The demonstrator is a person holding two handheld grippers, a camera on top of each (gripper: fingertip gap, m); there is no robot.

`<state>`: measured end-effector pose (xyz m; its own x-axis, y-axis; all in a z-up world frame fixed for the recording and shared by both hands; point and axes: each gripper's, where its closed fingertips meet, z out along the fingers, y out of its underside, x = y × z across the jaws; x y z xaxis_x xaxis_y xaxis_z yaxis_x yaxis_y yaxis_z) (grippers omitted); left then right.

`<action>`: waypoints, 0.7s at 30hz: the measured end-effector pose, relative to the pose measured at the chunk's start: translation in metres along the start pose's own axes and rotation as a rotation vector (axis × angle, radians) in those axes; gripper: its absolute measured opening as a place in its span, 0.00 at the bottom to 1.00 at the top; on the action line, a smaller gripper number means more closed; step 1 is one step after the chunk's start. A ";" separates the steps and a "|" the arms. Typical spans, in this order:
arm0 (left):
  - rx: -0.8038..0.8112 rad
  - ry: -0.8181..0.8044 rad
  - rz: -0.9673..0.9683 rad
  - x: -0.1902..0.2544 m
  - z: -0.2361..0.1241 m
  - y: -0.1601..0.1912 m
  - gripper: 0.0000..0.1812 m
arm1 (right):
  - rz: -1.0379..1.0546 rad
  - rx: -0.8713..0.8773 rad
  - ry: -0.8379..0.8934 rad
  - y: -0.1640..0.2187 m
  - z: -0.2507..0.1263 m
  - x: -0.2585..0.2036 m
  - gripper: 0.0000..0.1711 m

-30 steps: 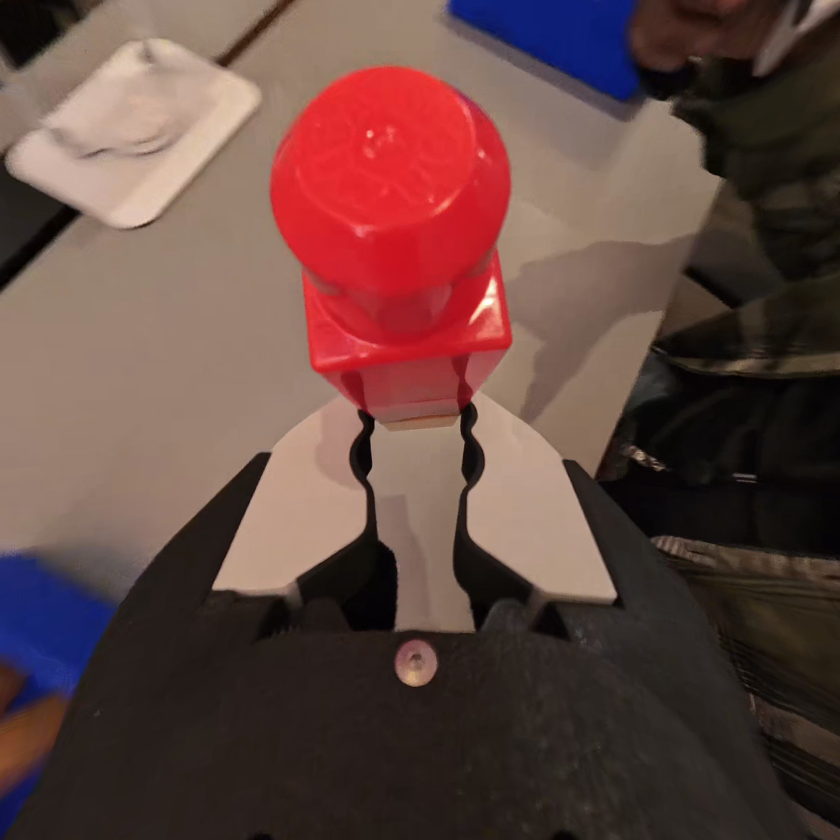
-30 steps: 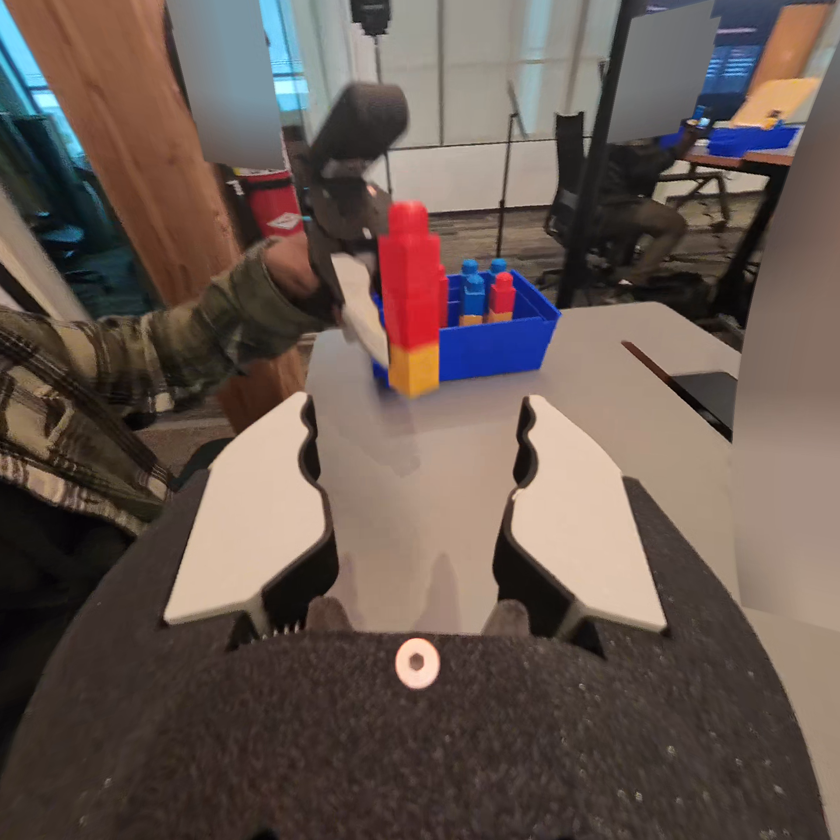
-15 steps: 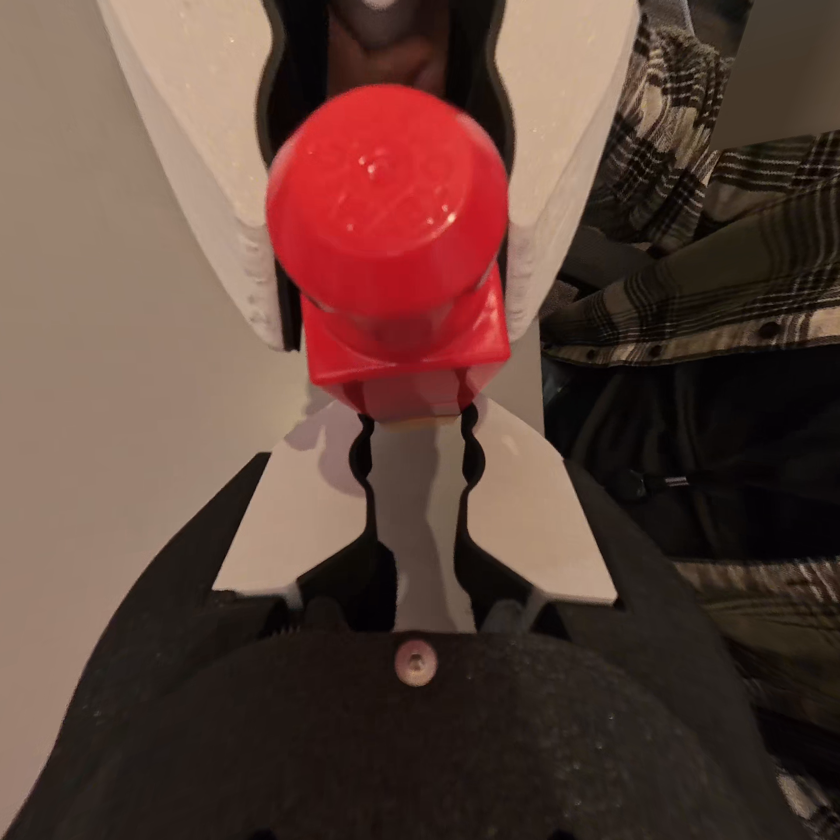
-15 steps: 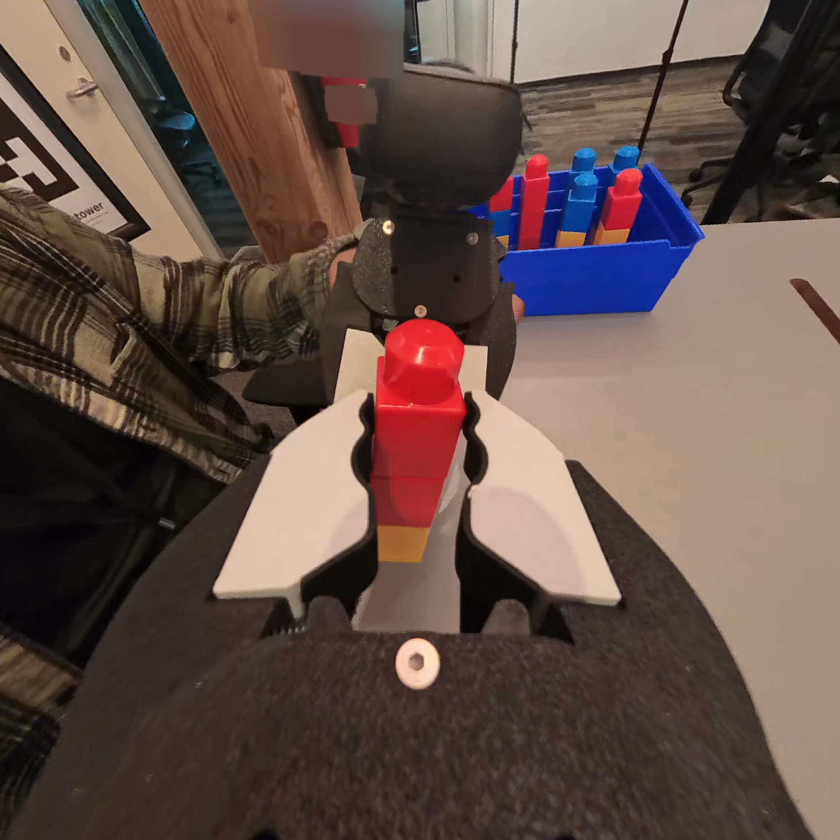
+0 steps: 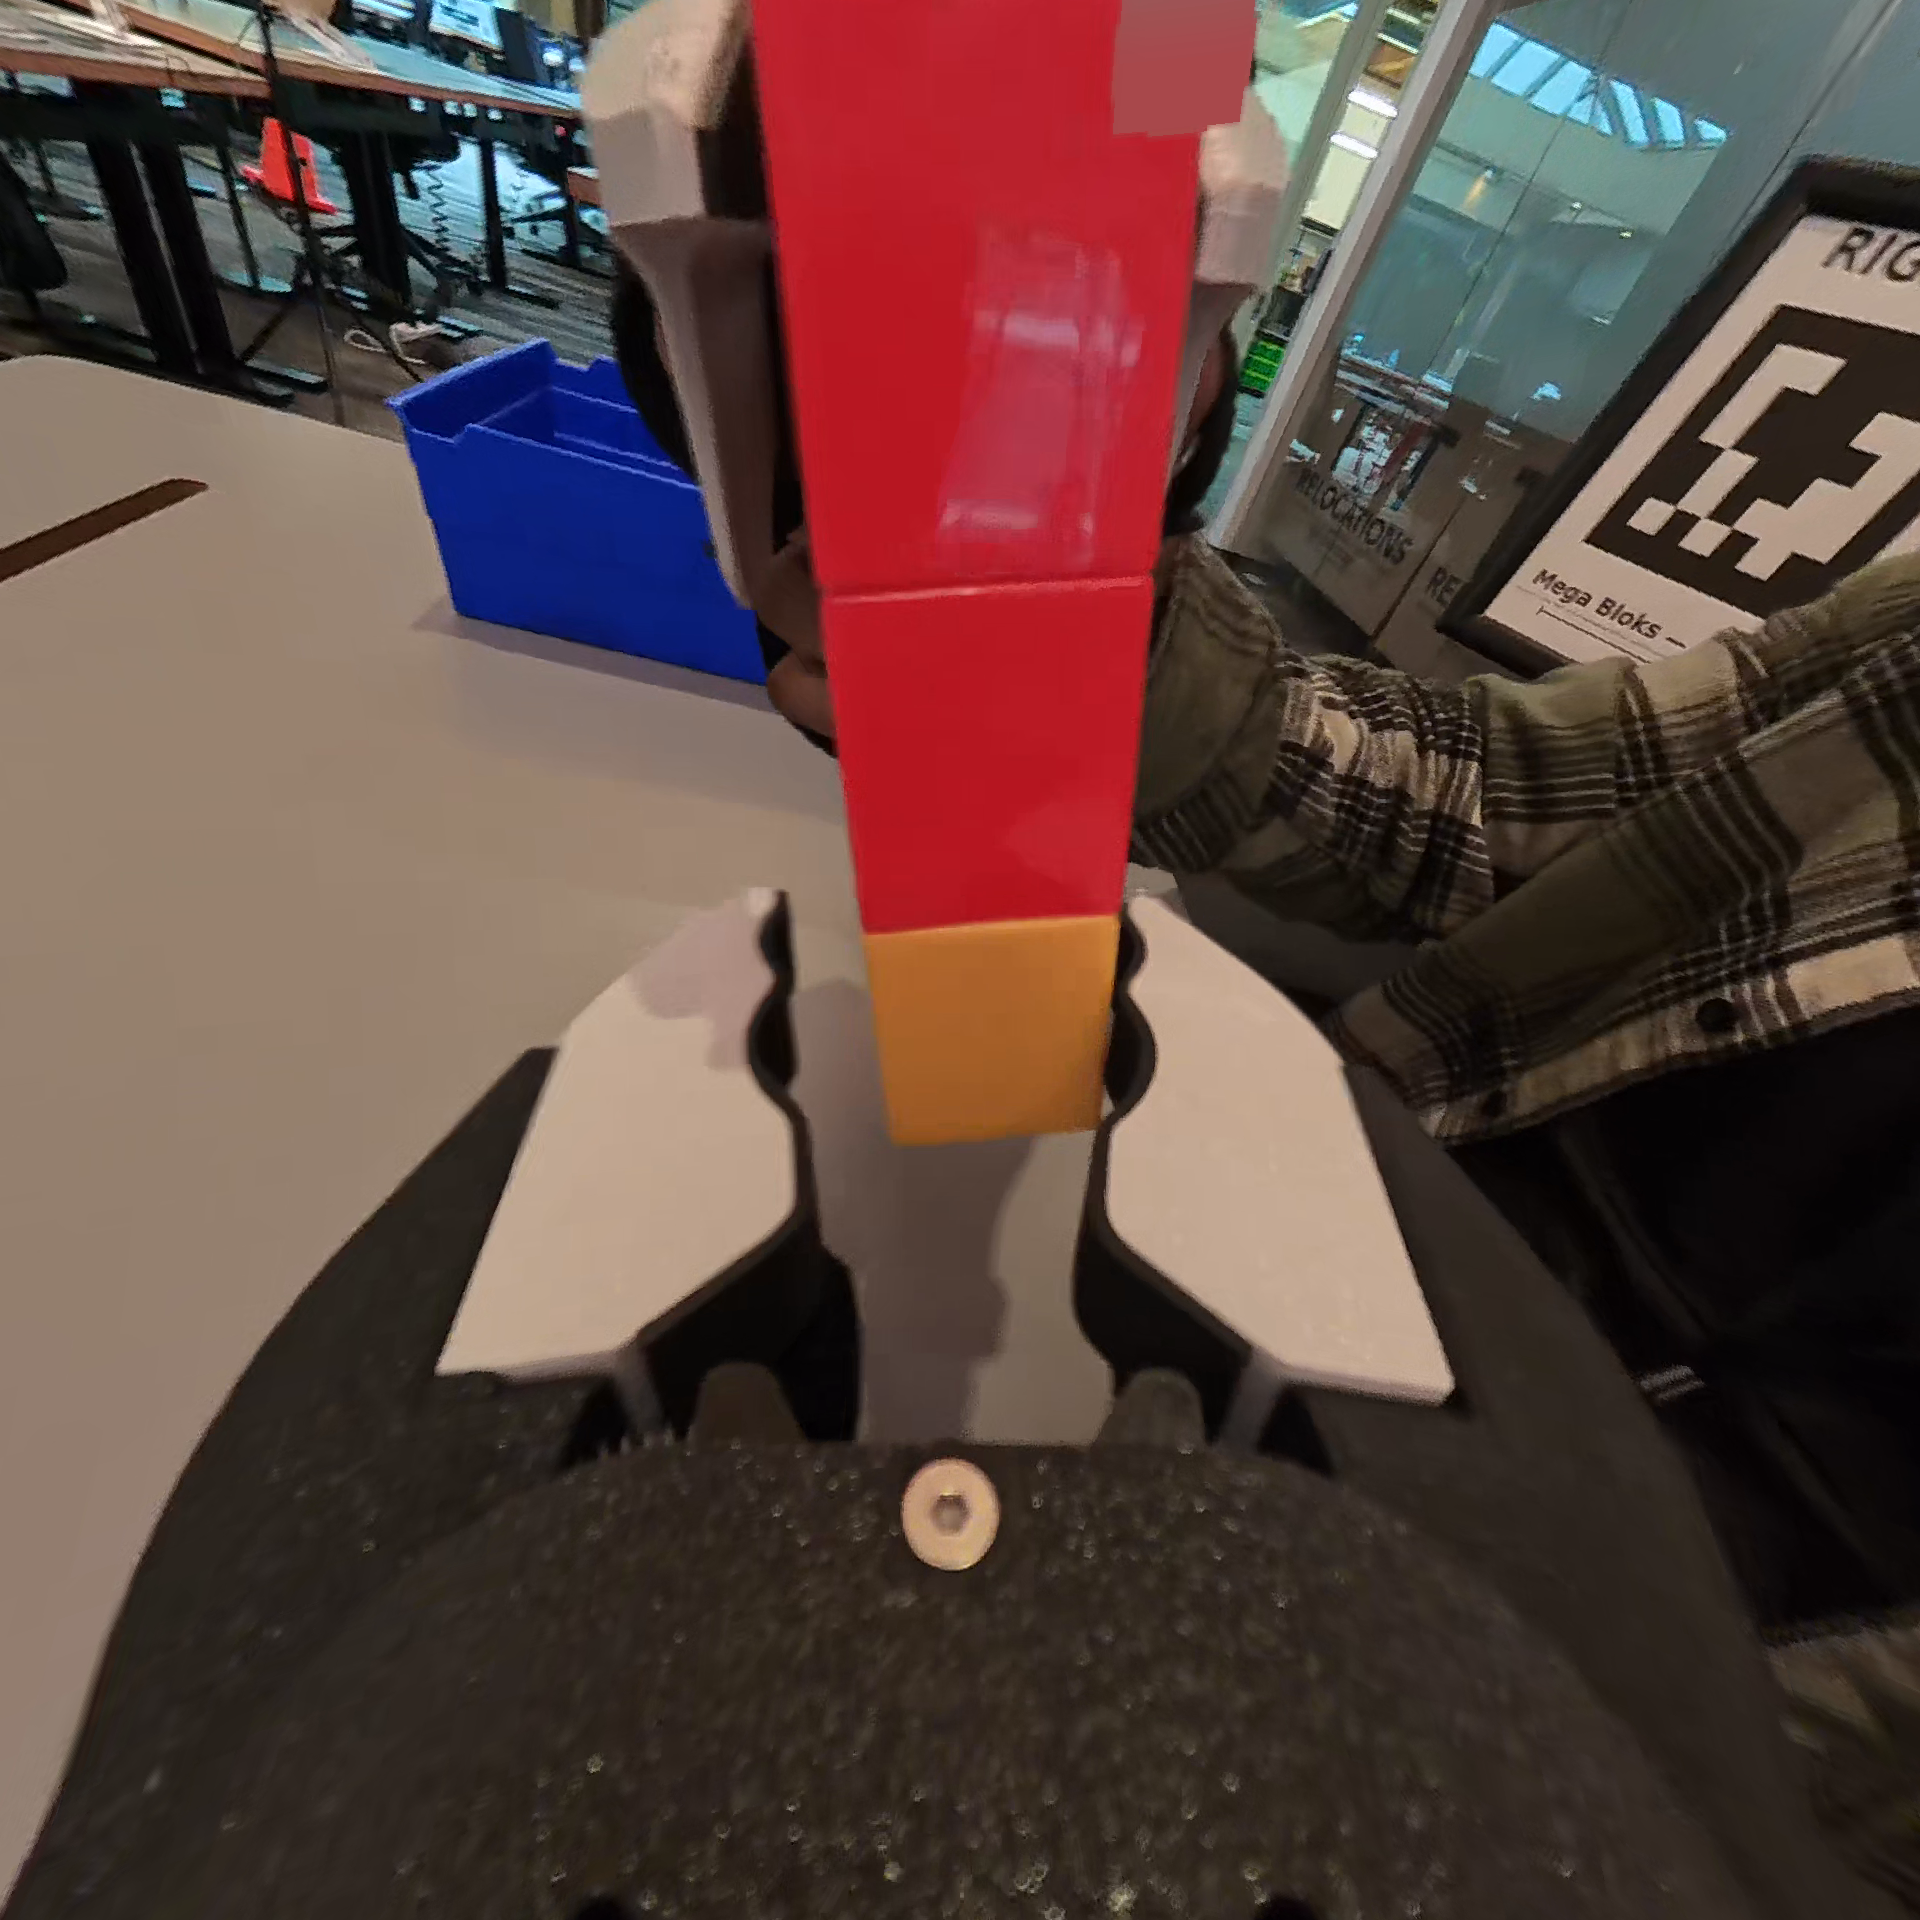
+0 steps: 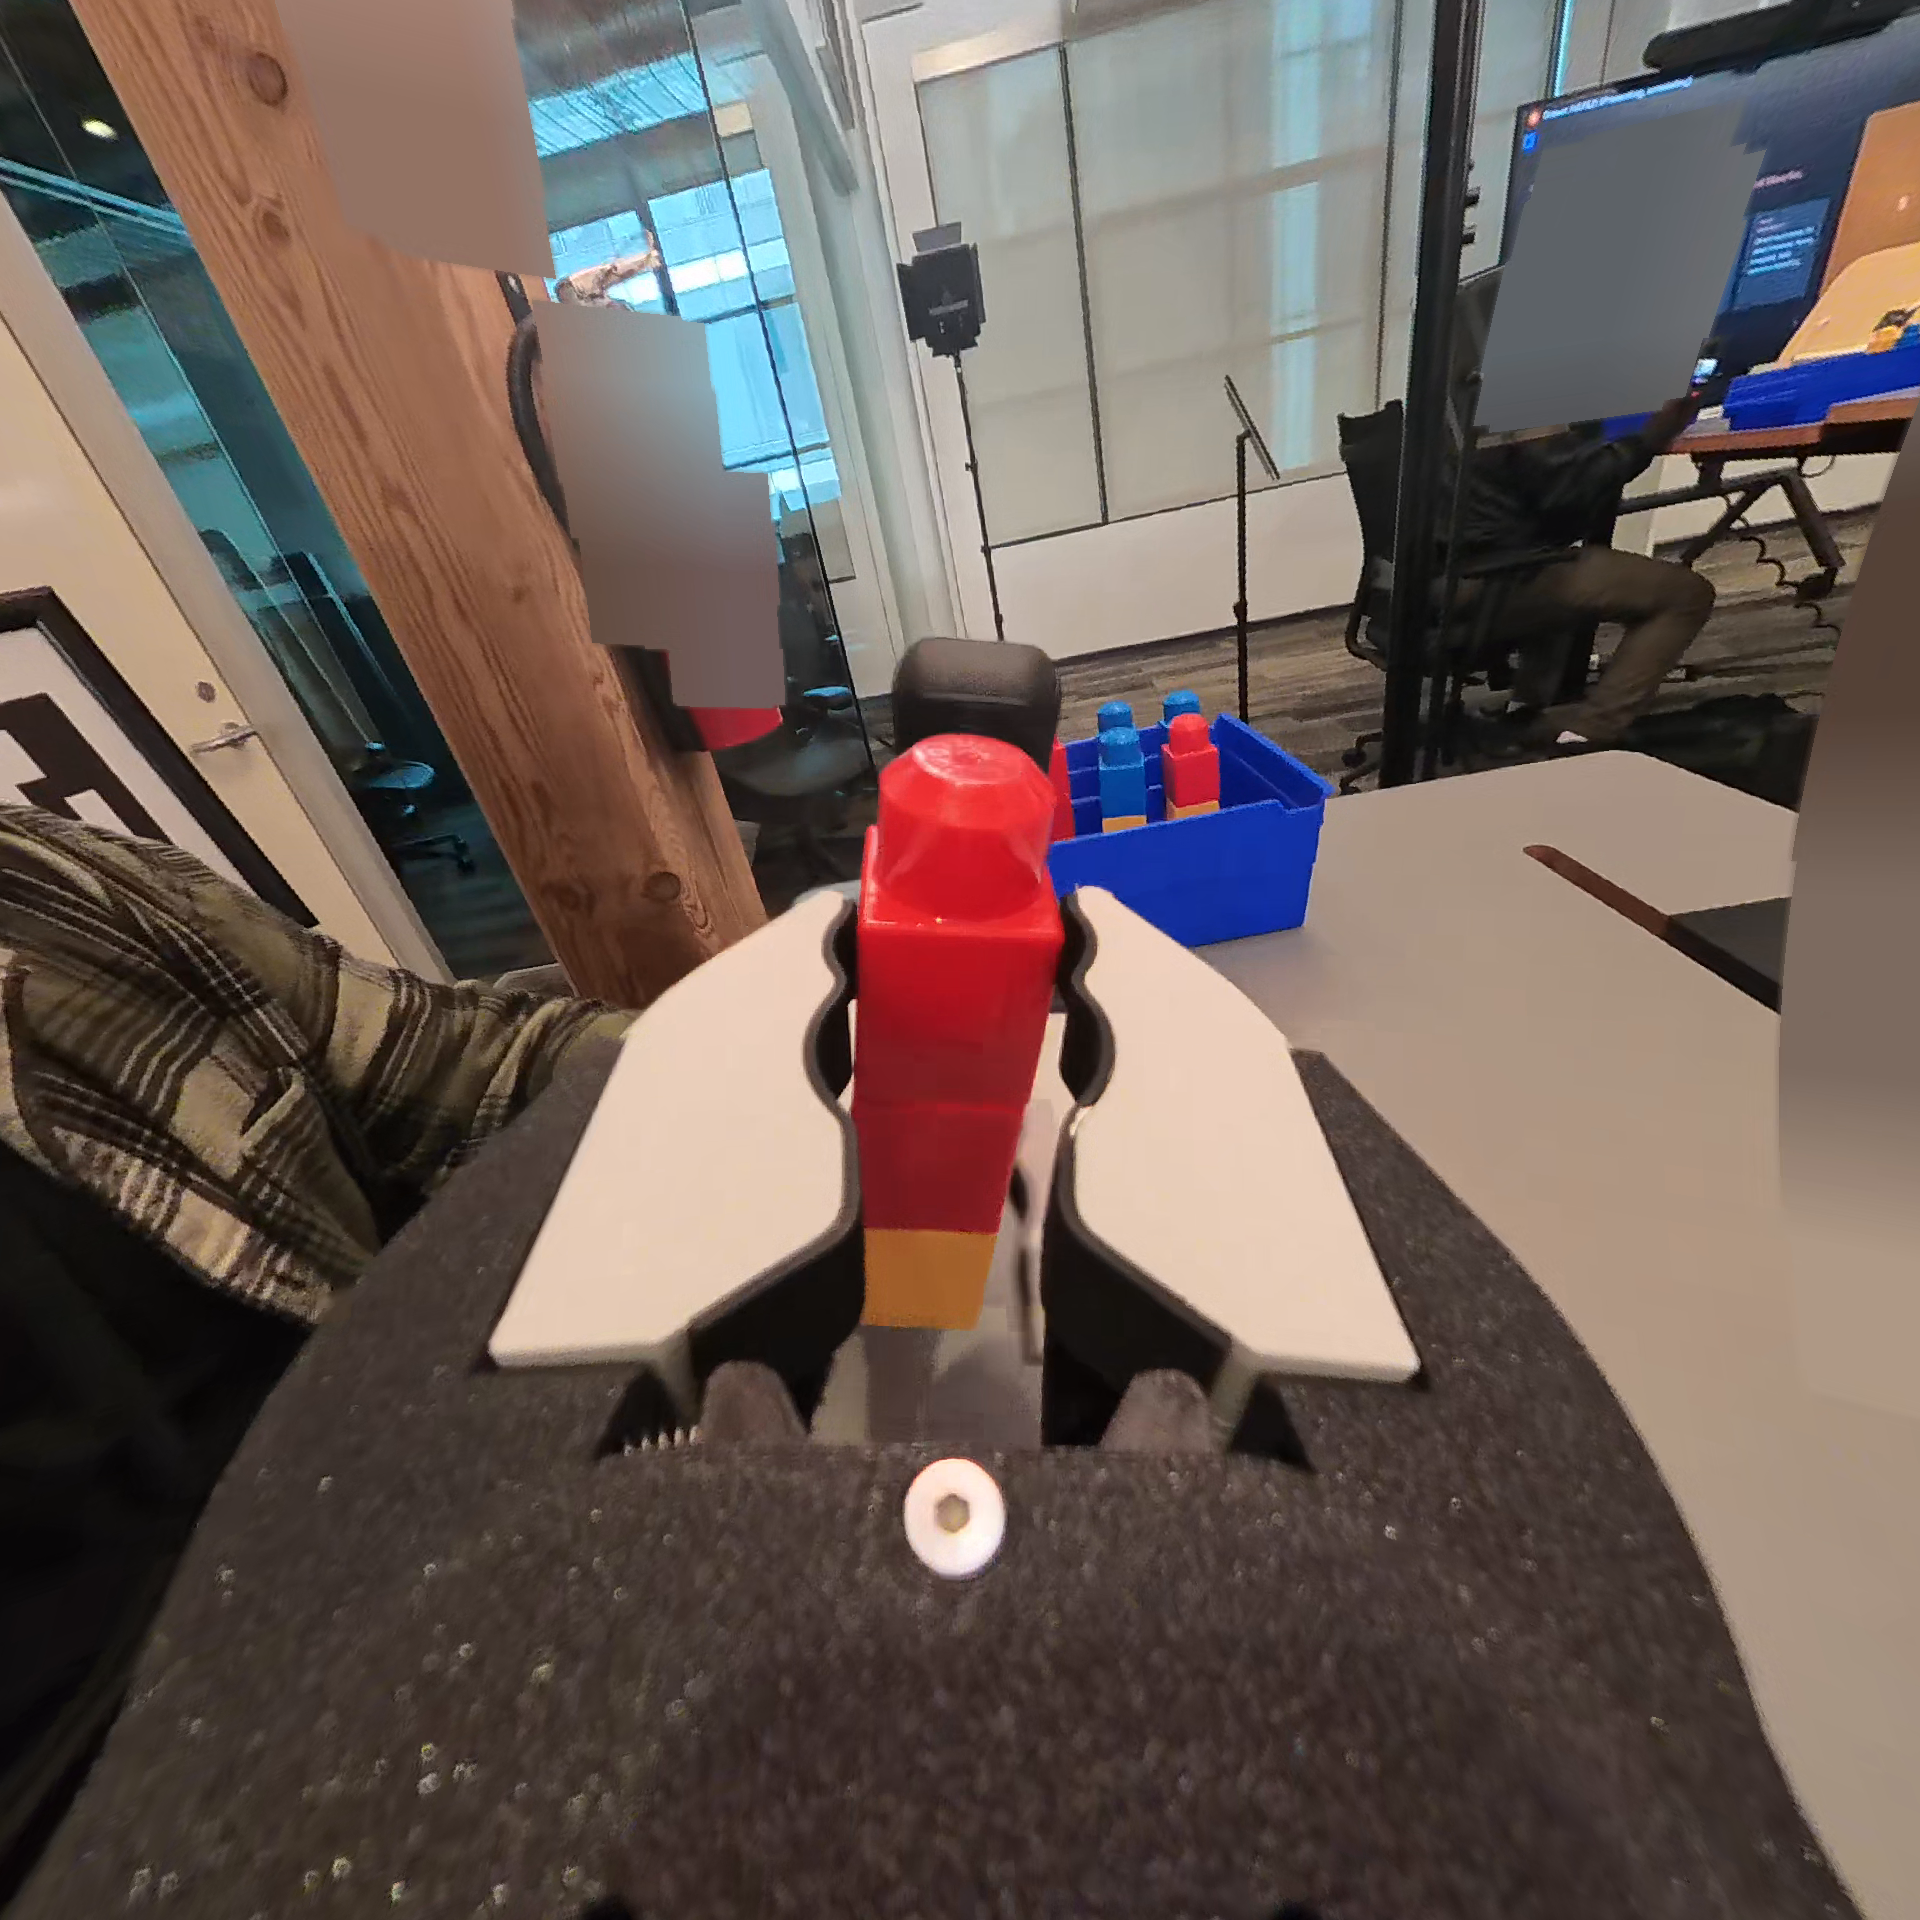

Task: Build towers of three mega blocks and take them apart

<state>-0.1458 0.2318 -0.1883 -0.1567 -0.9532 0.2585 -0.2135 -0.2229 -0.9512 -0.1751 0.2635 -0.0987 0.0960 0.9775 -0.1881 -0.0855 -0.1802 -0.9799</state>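
A tower of two red blocks (image 5: 987,727) on an orange block (image 5: 992,1029) stands upright between both grippers, over the grey table (image 5: 312,831). My right gripper (image 6: 956,914) is shut on the top red block (image 6: 956,987); its white fingers (image 5: 655,135) show at the top of the left wrist view. My left gripper (image 5: 951,935) is at the orange block with its jaws parted wider than the block, with a gap on the left side. Its black body (image 6: 977,686) shows behind the tower. I cannot tell whether the tower touches the table.
A blue bin (image 6: 1195,862) holding small blue and red towers stands on the table behind the tower. Another blue bin (image 5: 582,540) stands at the back in the left wrist view. Plaid sleeves (image 5: 1507,810) reach in. A framed sign (image 5: 1714,416) and a wooden post (image 6: 416,520) stand off the table. About 9 centimetres separates my left fingertips from my right.
The right gripper came in and shut on the top red block. The left gripper's jaws widened around the orange block, and the tower now stands upright in its view instead of pointing at the camera.
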 end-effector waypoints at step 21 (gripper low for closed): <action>0.008 -0.094 0.089 -0.017 0.007 0.020 0.22 | -0.033 -0.276 -0.092 -0.004 0.013 0.000 0.21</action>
<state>-0.1409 0.2423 -0.2134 -0.0832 -0.9842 0.1563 -0.1946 -0.1377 -0.9712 -0.1874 0.2657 -0.0937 0.0025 0.9868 -0.1618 0.1907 -0.1593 -0.9686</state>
